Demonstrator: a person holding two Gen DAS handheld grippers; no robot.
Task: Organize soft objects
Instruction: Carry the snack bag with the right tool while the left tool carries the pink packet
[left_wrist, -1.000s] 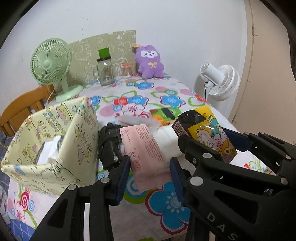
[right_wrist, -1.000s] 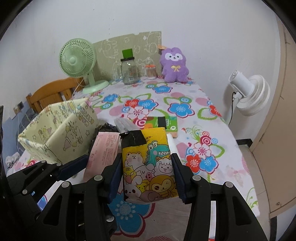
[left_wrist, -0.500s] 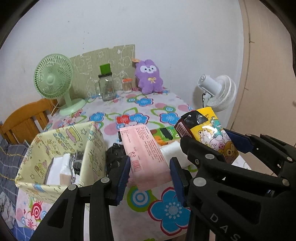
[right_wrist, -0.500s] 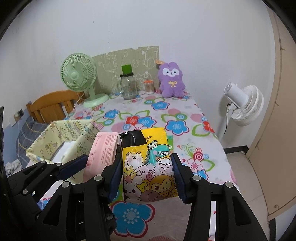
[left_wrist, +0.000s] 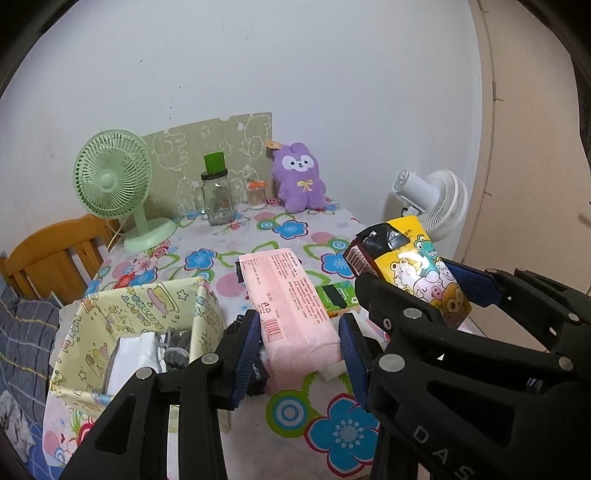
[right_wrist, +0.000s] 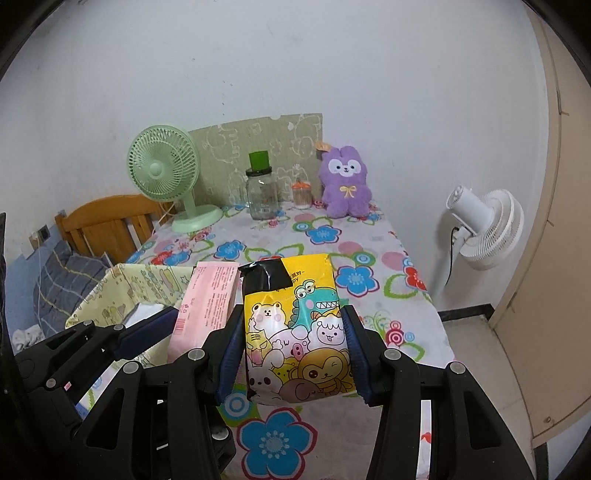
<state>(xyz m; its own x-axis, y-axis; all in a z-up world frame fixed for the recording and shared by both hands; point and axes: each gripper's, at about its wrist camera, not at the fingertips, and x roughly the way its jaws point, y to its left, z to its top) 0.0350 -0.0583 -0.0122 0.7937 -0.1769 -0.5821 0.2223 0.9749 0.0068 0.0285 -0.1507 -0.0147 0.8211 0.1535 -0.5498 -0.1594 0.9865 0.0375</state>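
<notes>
My left gripper (left_wrist: 299, 332) is shut on a pink soft pack (left_wrist: 291, 306) and holds it above the table, just right of the yellow patterned box (left_wrist: 147, 310). The pink pack also shows in the right wrist view (right_wrist: 207, 310). My right gripper (right_wrist: 293, 343) is shut on a yellow cartoon-animal pack (right_wrist: 299, 328), held up beside the left one; it also shows in the left wrist view (left_wrist: 410, 266). The box (right_wrist: 147, 280) holds white and dark soft items. A purple plush toy (right_wrist: 345, 184) sits at the table's far end.
The floral table (right_wrist: 332, 236) carries a green fan (right_wrist: 166, 177), a glass jar (right_wrist: 262, 195), a small jar (right_wrist: 301, 192) and a green packet (left_wrist: 334, 295). A white fan (right_wrist: 484, 229) stands right of the table. A wooden chair (right_wrist: 107, 221) is at the left.
Both grippers have risen and pulled back with their packs, so more of the table and the box's inside show. Both stay shut on their packs.
</notes>
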